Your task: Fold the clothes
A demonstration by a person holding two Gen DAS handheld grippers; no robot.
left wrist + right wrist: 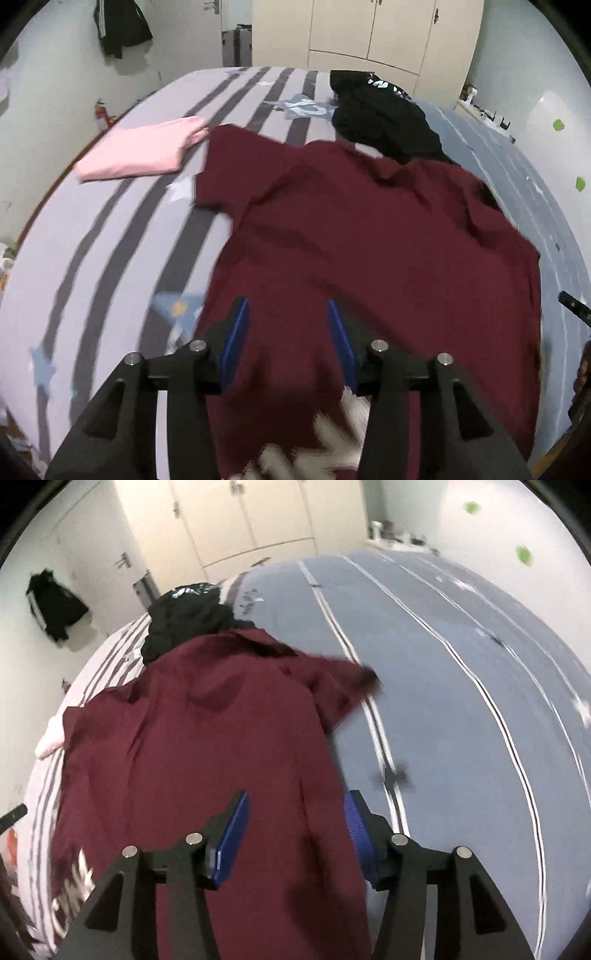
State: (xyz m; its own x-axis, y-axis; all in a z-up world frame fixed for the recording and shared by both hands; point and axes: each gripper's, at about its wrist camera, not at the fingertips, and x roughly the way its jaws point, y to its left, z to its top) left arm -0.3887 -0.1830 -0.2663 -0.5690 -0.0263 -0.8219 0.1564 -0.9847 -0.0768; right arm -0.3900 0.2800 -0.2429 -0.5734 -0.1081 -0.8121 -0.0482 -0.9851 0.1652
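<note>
Legible text: none. Maroon shirt (369, 251) — large white lettering near its lower edge, blurred by motion and partly hidden behind the gripper frame in both wrist views; no letter can be made out. Black garment (380, 110) at the far end of the bed — a band of white characters along its upper fold, too small and smeared to read. Striped bedsheet (110, 236) — printed stars and a pale blue motif only, no wording discernible. No brands, numbers or signs can be read elsewhere.
</note>
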